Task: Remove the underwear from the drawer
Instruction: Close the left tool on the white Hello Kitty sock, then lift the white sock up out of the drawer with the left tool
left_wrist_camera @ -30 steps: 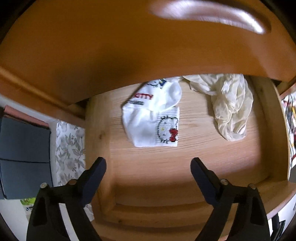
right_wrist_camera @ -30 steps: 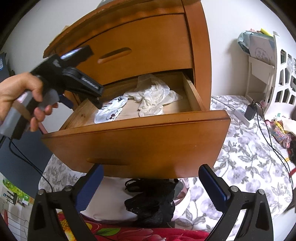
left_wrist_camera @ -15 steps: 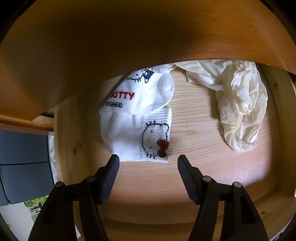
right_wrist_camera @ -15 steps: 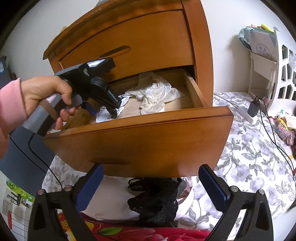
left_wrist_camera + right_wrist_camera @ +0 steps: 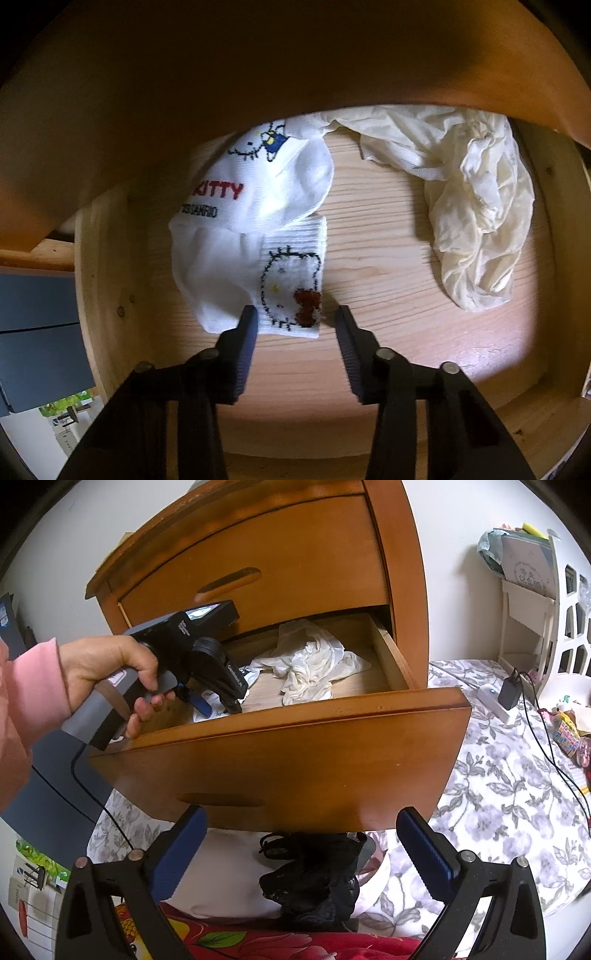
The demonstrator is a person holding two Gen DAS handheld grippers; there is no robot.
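The wooden drawer [image 5: 295, 760] stands pulled out. On its floor [image 5: 380, 266] lies a white Hello Kitty garment [image 5: 236, 266] at the left and a crumpled cream garment [image 5: 476, 206] at the right. My left gripper [image 5: 295, 314] is down inside the drawer, open, its fingertips [image 5: 248, 325] straddling the white garment's near corner. From the right wrist view a hand holds that left gripper [image 5: 218, 705] over the drawer's left half. My right gripper [image 5: 301, 814] hangs open and empty before the drawer front, above a black lace garment [image 5: 314, 878].
The shut upper drawer [image 5: 258, 565] overhangs the open one. A flowered bedsheet [image 5: 509, 790] carries a charger [image 5: 511, 694] with cables and small items. A white shelf [image 5: 535, 590] stands at right. A white cushion [image 5: 221, 886] and red patterned fabric [image 5: 258, 941] lie below.
My left gripper has dropped deeper into the drawer towards the white Hello Kitty garment, and its fingers have narrowed around the garment's near corner. The right gripper has stayed put.
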